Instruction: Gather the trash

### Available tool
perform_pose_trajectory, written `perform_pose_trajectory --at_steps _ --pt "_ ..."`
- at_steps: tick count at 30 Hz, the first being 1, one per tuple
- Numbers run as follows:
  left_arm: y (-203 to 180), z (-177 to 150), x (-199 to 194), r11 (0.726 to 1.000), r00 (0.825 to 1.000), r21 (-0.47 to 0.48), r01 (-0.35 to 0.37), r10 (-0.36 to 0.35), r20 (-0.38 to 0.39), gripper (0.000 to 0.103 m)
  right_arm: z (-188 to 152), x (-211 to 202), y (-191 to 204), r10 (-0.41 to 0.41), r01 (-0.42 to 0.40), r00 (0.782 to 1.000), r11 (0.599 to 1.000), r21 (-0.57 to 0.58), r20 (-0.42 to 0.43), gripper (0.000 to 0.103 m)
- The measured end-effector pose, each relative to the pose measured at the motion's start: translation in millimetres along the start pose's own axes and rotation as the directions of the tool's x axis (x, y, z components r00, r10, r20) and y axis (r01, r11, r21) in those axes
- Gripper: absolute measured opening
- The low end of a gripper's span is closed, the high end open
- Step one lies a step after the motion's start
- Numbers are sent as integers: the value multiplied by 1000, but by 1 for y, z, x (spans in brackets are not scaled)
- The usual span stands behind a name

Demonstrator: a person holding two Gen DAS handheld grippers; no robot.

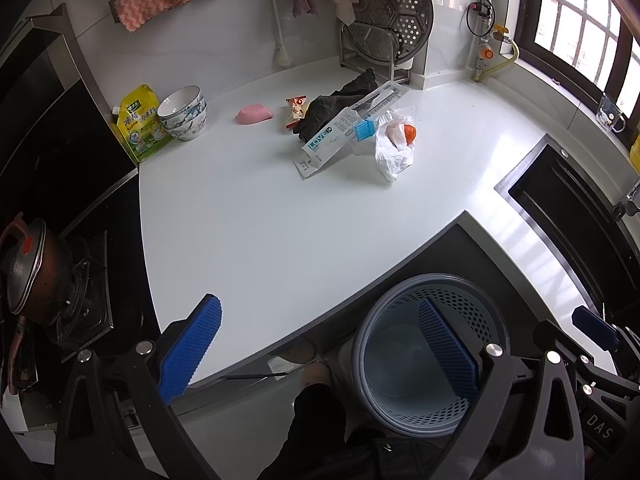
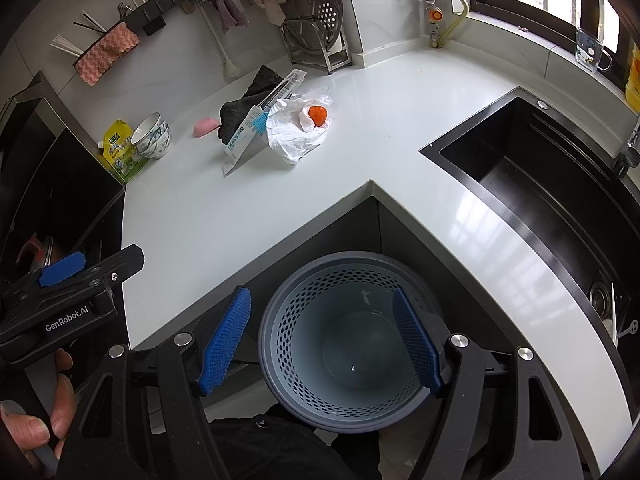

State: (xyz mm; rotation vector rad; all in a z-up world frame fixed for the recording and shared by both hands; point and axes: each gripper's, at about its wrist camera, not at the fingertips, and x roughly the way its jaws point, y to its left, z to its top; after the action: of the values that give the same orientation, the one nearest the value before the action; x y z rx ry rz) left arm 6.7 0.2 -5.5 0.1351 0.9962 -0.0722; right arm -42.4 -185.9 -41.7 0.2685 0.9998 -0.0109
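From the left wrist, the left tongs (image 1: 320, 344) stand wide apart and empty; the trash pile (image 1: 352, 128) lies well beyond them on the white worktop (image 1: 248, 216). From the right wrist, the right tongs (image 2: 324, 344) gape empty above the grey bin (image 2: 280, 344), with the trash far off near the wall.

I look down on a glossy white L-shaped countertop (image 2: 400, 128) under pale tiled walls (image 1: 208, 52). A dark-framed gridded window (image 1: 580, 28) at the right throws daylight in bright bars across the surface. A black rectangular sunken sink (image 2: 540, 184) sits beneath it, and a black glass stove (image 1: 52, 152) lies at my left.
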Motion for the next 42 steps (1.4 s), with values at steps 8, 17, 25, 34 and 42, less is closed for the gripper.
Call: perform_pose_trajectory --at_steps 8,17,25,34,42 --pt "0 1 0 1000 1000 -1 -1 1 1 97 1 0 1 2 -2 1000 1000 0 0 70" --pt "16 18 3 1000 1000 -11 -21 21 19 97 18 12 7 20 -21 1000 1000 18 15 70" --pt "51 61 36 1000 1000 -31 -3 4 16 97 57 39 26 6 -7 998 1000 27 59 70" --pt "74 109 90 996 997 49 69 -71 44 97 110 94 50 -24 20 997 999 46 77 70" --pt "91 155 150 984 991 124 126 -130 29 97 144 162 58 -72 66 996 992 104 54 70"
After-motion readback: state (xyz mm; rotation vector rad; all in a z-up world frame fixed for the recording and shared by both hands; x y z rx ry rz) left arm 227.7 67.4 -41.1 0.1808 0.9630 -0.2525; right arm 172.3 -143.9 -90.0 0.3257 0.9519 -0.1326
